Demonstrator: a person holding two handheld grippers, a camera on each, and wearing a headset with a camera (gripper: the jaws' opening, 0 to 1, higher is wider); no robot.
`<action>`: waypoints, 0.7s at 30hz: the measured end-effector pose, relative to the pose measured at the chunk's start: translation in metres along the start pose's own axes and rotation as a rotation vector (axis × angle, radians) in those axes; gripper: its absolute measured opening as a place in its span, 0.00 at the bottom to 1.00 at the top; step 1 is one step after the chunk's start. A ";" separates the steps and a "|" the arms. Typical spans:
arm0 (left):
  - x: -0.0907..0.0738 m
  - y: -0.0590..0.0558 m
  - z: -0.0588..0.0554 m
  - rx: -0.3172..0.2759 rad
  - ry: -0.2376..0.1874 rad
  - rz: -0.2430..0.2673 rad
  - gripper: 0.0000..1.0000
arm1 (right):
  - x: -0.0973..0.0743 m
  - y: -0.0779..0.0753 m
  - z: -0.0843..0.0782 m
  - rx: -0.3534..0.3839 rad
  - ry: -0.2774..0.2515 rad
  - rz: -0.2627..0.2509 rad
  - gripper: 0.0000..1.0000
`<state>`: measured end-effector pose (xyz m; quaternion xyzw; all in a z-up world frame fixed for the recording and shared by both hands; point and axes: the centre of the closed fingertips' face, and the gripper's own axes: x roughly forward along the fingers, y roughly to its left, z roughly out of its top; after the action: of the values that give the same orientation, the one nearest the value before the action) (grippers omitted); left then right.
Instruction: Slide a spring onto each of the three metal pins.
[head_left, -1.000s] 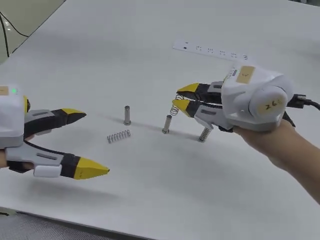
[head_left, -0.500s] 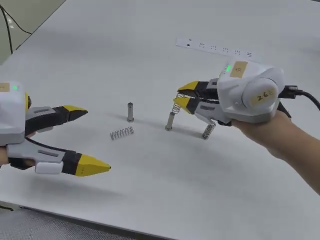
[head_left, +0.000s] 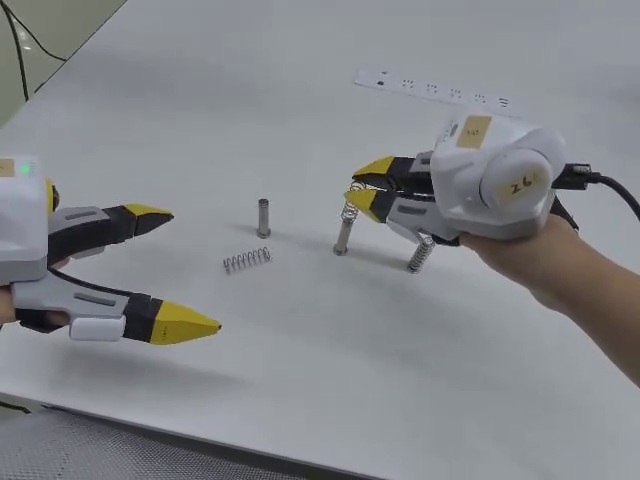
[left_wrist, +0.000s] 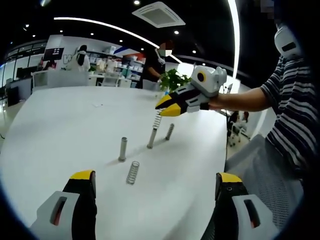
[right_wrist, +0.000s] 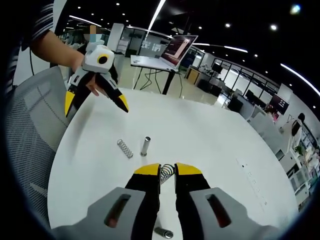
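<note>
Three metal pins stand on the white table. The left pin is bare. My right gripper is shut on a spring, holding it tilted at the top of the middle pin. The right pin carries a spring and sits under the right gripper's body. A loose spring lies in front of the left pin. My left gripper is open and holds nothing, well to the left of the pins.
A white power strip lies at the far side of the table. The table's near edge runs just below the left gripper. A mesh chair stands beside the table.
My right gripper has shifted the spring a little closer over the middle pin's top. The left gripper has stayed open in about the same place.
</note>
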<state>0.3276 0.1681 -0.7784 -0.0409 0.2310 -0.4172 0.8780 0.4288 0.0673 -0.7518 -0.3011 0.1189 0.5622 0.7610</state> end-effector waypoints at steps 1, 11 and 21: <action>0.000 0.000 0.000 -0.002 -0.001 0.001 0.96 | 0.000 0.000 -0.001 -0.001 0.001 0.001 0.08; -0.002 0.000 -0.001 -0.005 -0.004 0.002 0.96 | 0.002 0.000 -0.005 -0.004 0.010 0.003 0.08; -0.002 -0.001 -0.001 -0.005 -0.005 -0.001 0.95 | 0.004 0.001 -0.008 -0.005 0.018 0.005 0.08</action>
<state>0.3247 0.1691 -0.7781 -0.0443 0.2300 -0.4168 0.8783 0.4305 0.0660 -0.7612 -0.3076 0.1250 0.5618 0.7577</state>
